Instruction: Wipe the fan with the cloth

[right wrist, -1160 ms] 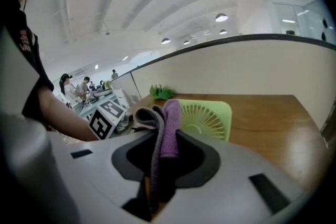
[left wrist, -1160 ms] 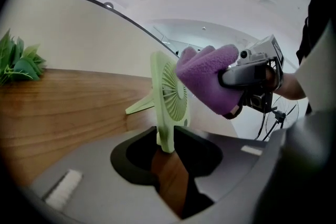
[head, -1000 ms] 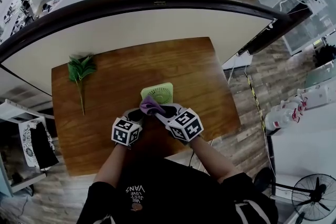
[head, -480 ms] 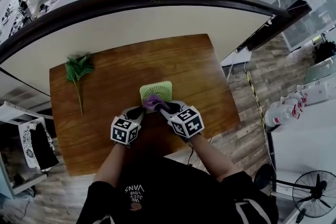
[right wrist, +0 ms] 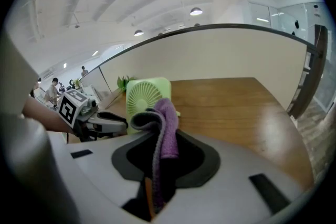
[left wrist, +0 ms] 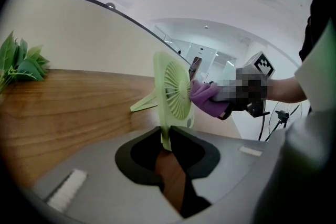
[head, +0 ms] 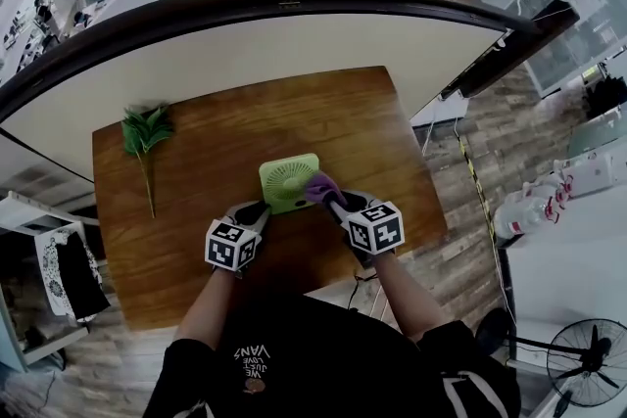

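Left claw (left wrist: 167,139) has just been closing and now pinches the lower edge of the green fan (head: 287,181), which stands upright on the wooden table (head: 196,162), towards its near side. Right claw (right wrist: 160,149) pinches the purple cloth (head: 320,185), which seems to touch the fan's right side.

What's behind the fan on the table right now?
Behind the fan, its own green prop leg angles down to the wooden table; beyond that only wood shows. The leafy sprig lies far off to the left. The fan's back face itself is hidden.
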